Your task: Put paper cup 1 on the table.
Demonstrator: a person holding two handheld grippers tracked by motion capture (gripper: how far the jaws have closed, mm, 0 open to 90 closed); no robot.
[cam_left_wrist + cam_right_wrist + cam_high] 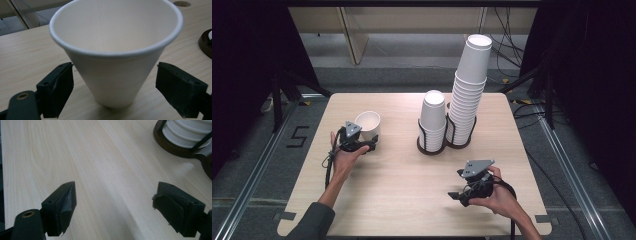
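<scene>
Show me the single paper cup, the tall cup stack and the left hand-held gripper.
single paper cup (pixel 112 82), left gripper view, its outer wall.
tall cup stack (pixel 469 95), high view, mid-stack.
left hand-held gripper (pixel 371 145), high view, between its fingertips.

A pale wooden worktop (pixel 402 175) stands on grey carpeted floor (pixel 257 165) marked with a black "5" (pixel 298 136). Dark curtains (pixel 242 65) hang at both sides. Beige panels (pixel 377 25) and loose cables (pixel 507 45) lie beyond.

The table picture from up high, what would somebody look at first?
Probably the tall stack of white cups, leaning at the table's far side, with a shorter stack just left of it, both in dark holders. Next, the single white cup standing upright at the left, between the open jaws of the left tool, not squeezed.
</scene>
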